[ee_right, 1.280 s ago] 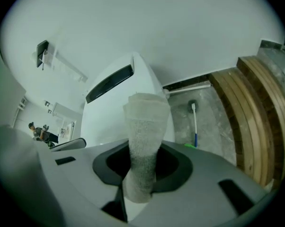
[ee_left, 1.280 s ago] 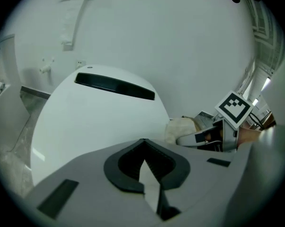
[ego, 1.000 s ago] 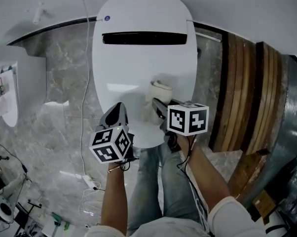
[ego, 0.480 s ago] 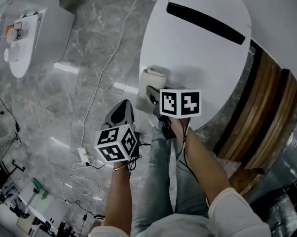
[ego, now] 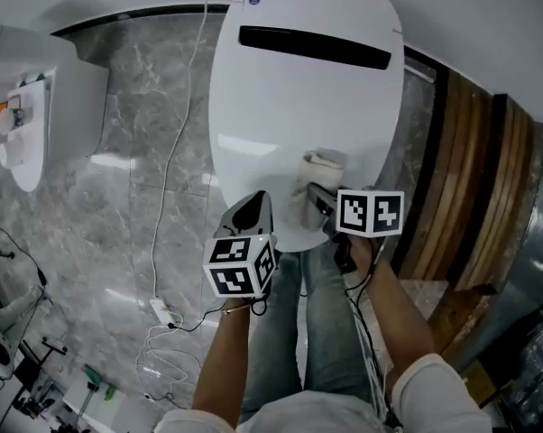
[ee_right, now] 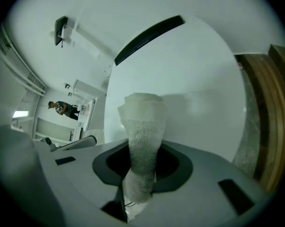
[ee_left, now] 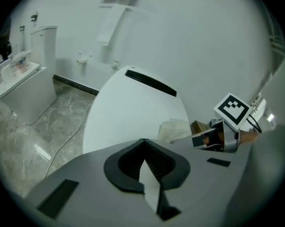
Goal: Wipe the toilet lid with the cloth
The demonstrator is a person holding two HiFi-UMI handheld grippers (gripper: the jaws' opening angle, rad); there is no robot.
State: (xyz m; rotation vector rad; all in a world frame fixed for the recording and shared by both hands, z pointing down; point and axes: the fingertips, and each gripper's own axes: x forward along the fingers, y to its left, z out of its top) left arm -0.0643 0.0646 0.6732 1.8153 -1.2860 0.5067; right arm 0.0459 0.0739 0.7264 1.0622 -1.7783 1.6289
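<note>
A closed white toilet lid (ego: 303, 106), glossy and egg-shaped, lies flat, with a long dark slot across its far end and a small round mark at the far rim. A pale, coarse-textured cloth (ego: 319, 170), bunched into a narrow roll, is pinched between the jaws of the right gripper (ego: 320, 195). Its folded end lies over the lid's near right part, close to the edge.
</note>
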